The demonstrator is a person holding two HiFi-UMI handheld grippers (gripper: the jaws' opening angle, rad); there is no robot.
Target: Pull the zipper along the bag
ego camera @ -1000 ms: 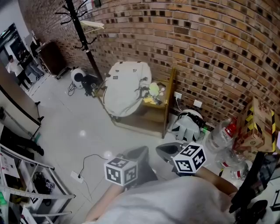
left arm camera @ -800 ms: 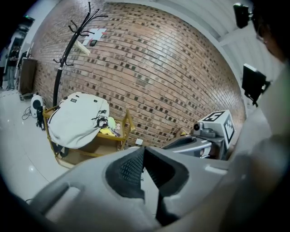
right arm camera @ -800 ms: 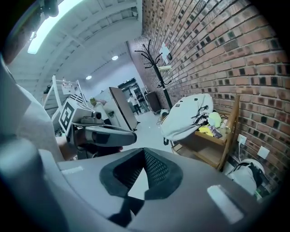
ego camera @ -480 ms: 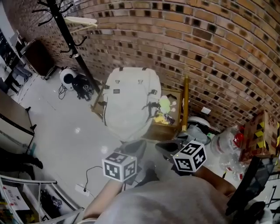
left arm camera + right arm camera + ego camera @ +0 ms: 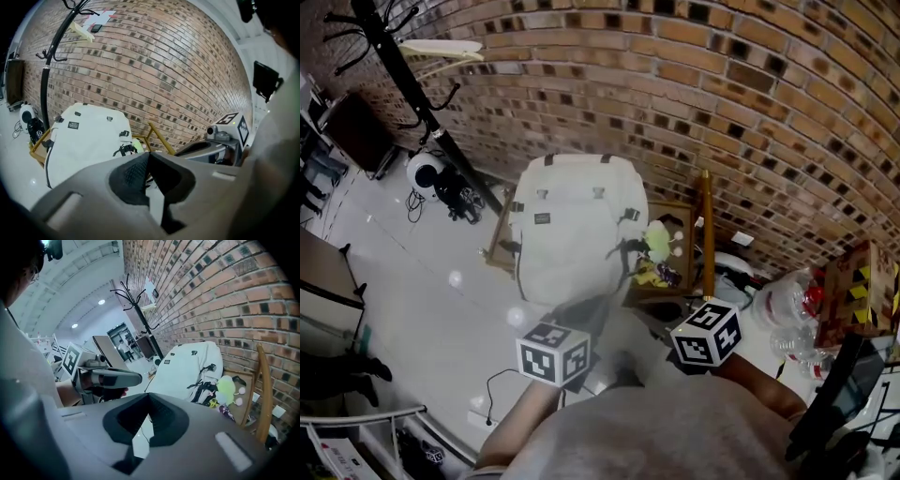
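A white backpack stands upright on a low wooden chair against the brick wall; it also shows in the left gripper view and the right gripper view. I cannot make out its zipper pull. My left gripper hangs in the air short of the bag's lower edge, jaws shut with nothing between them. My right gripper is level with it to the right, also shut and holding nothing. Neither touches the bag.
A yellow-green plush toy lies on the chair beside the bag. A black coat stand rises at the left, with a small white round device at its foot. Water bottles and a cardboard box sit at the right. A cable lies on the floor.
The backpack has shifted toward the middle of the head view and looks nearer and more square-on. Both grippers keep about the same place in the view and stay shut.
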